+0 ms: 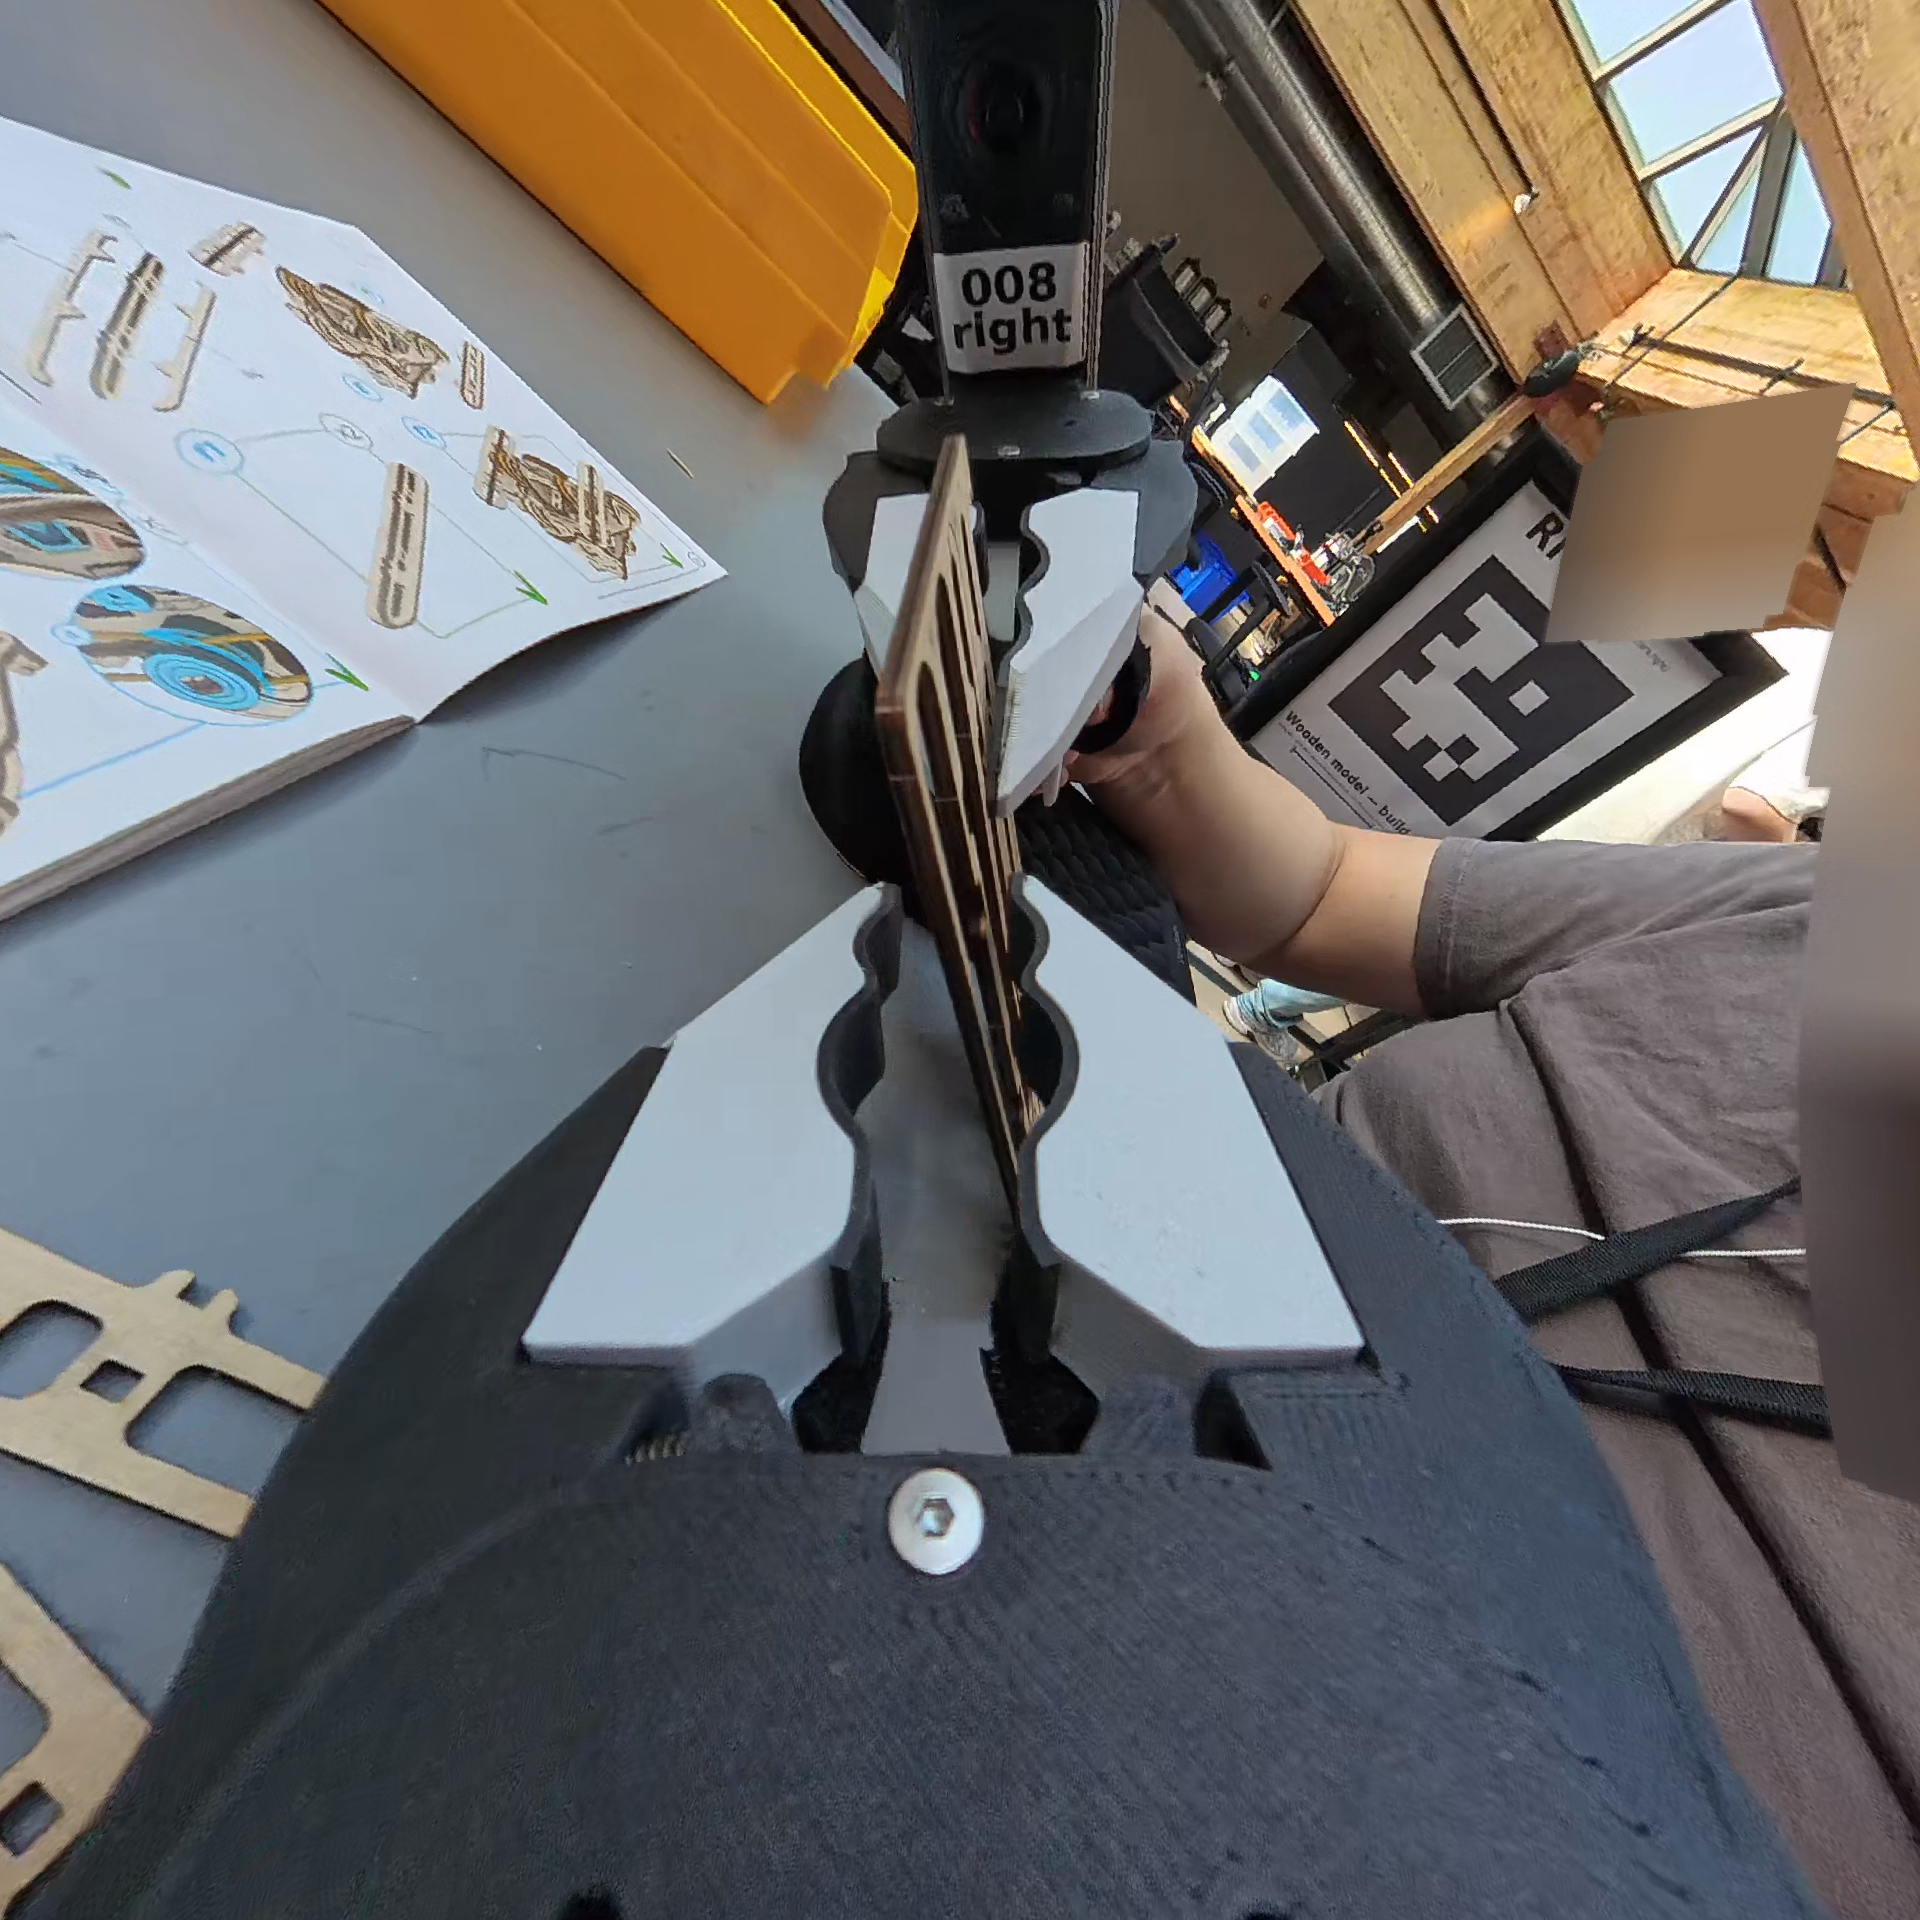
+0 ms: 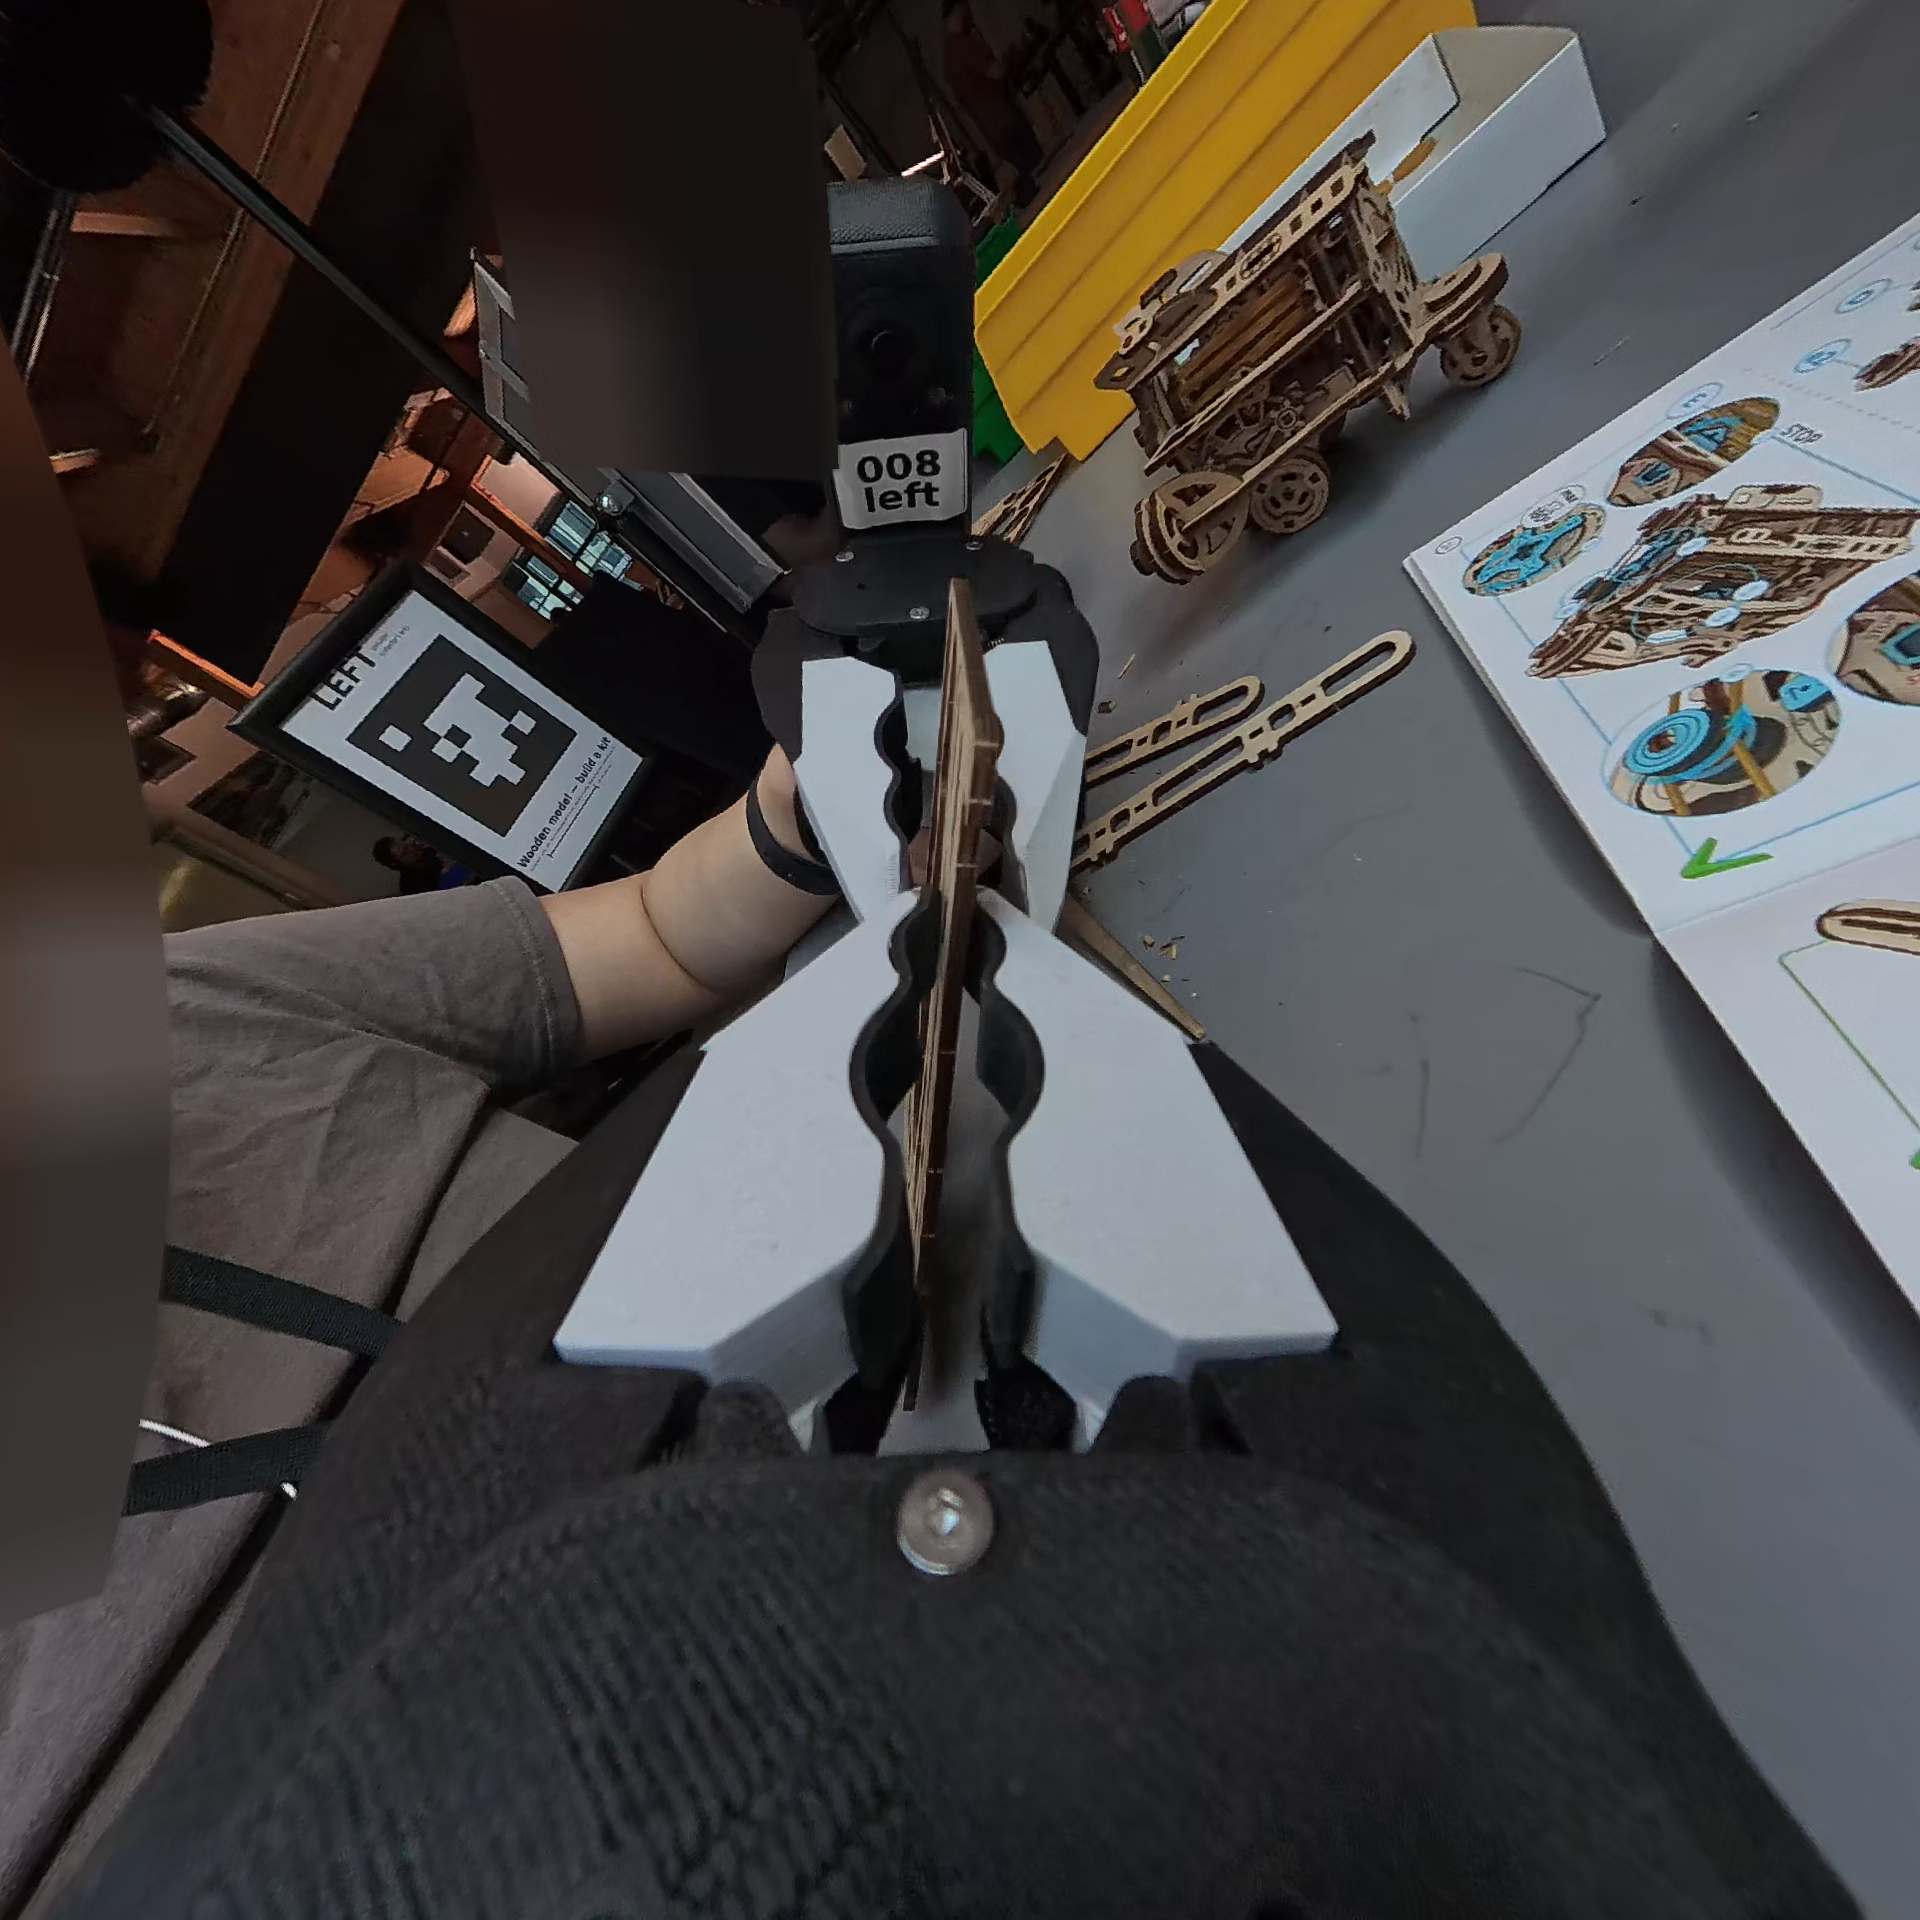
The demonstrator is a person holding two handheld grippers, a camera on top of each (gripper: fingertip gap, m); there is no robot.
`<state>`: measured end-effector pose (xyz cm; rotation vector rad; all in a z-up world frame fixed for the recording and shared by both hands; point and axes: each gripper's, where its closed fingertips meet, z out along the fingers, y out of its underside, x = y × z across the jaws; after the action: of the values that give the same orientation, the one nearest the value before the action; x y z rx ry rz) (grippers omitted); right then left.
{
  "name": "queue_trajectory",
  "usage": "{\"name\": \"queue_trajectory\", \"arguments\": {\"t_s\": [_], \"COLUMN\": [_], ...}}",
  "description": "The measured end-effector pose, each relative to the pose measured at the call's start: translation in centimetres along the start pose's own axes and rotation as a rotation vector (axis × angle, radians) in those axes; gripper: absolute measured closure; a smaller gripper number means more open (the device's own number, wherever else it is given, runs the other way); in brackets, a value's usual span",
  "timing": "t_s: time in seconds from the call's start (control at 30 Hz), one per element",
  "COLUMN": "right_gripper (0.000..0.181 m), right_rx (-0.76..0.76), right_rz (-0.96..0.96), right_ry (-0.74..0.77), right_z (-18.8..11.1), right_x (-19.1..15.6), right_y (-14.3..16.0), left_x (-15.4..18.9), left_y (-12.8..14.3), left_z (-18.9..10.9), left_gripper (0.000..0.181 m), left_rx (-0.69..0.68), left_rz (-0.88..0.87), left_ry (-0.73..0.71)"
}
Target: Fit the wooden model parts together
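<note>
A thin laser-cut wooden panel [image 1: 935, 665] is held edge-on above the grey table [image 1: 468, 935], between my two grippers, which face each other. My left gripper [image 1: 956, 904] is shut on its near end. My right gripper [image 1: 961, 748] grips the far end, with one finger partly hidden behind the panel. In the right wrist view the same panel [image 2: 961, 727] runs between the tips of my right gripper [image 2: 951, 909], which is shut on it, and the left gripper [image 2: 956, 862] holds it just beyond.
An open instruction booklet [image 1: 260, 468] [image 2: 1714, 675] lies on the table. A yellow bin [image 2: 1143, 260], a white box [image 2: 1486, 135] and a part-built wooden cart [image 2: 1278, 364] stand behind. Loose wooden strips [image 2: 1247, 727] and a cut-out sheet [image 1: 104, 1382] lie nearby. A person's arm [image 1: 1247, 831] is close. Both grippers' tips are close together, under 4 cm apart. The part-built wooden cart [image 2: 1278, 364] is about equally far from each gripper, around 20 centimetres.
</note>
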<state>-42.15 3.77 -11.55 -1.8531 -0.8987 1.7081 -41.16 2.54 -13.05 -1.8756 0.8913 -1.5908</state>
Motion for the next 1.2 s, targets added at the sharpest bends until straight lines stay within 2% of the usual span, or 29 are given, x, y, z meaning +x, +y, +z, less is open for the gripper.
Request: {"name": "queue_trajectory", "arguments": {"t_s": [0.17, 0.3, 0.57, 1.2], "right_gripper": [0.181, 0.181, 0.181, 0.179], "right_rx": [-0.023, -0.027, -0.049, -0.134], "right_rz": [0.004, 0.012, 0.030, -0.005], "right_ry": [0.000, -0.005, -0.012, 0.117], "right_z": [0.3, 0.3, 0.5, 0.3], "right_x": [0.0, 0.0, 0.0, 0.9], "right_y": [0.4, 0.4, 0.8, 2.1], "left_x": [0.5, 0.6, 0.6, 0.2], "left_y": [-0.5, -0.5, -0.2, 0.8], "left_z": [-0.2, -0.1, -0.2, 0.2], "left_gripper": [0.180, 0.181, 0.181, 0.181], "left_rx": [0.028, 0.032, 0.004, -0.034], "left_rz": [-0.024, -0.060, -0.034, -0.068], "left_ry": [0.074, 0.115, 0.069, 0.010]}}
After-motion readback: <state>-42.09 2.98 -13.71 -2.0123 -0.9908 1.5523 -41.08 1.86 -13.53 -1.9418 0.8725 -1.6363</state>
